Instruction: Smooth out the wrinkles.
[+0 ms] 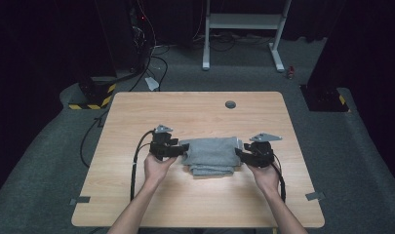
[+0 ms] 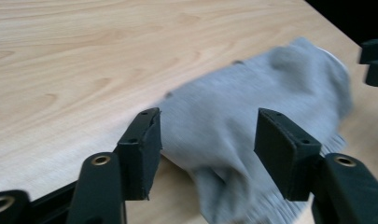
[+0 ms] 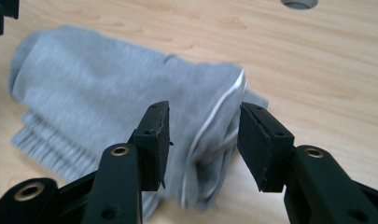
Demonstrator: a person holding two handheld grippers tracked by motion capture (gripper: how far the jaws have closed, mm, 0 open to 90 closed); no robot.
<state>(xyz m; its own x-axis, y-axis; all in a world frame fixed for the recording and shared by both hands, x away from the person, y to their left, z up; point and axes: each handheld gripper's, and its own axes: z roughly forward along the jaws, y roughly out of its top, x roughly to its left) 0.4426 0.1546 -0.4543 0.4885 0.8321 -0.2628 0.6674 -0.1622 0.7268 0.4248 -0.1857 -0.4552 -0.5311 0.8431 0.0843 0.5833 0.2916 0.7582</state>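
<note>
Near edge of desk (image 1: pixel 136 204): two forearms come in from below, a hand on each set of tongs; bare wood between them and the cloth.

Left tongs (image 1: pixel 178 151) at the left end of the folded grey cloth (image 1: pixel 212 155); in the left gripper view the jaws stand apart, pads clear of the fabric, cloth (image 2: pixel 252 116) lying between and beyond them; released, nothing held.

Right tongs (image 1: pixel 241 155) at the right end of the cloth; in the right gripper view the jaws also stand apart, straddling the folded end with its white seam edge; pads (image 3: pixel 154 140) not pressing on the cloth (image 3: pixel 107 84); released.

Cloth sits on the desk a little nearer the near edge than the far one, roughly midway between left and right edges; folded into a compact block, ribbed hem showing along its near side; edges fairly square, the layers not quite flush at the near edge.

Farther off: grey grommet (image 1: pixel 230 104) near the far edge; beyond the desk, carpet, cables and a white frame (image 1: pixel 244 29).

Step in hand, as I judge: a fold has been laid down and both tongs have let go; release stage. Next move calls for lifting both tongs clear without dragging the top layer, then either a further fold or leaving the block as is; if re-gripping, take all layers at an end so the stack does not slide apart.
</note>
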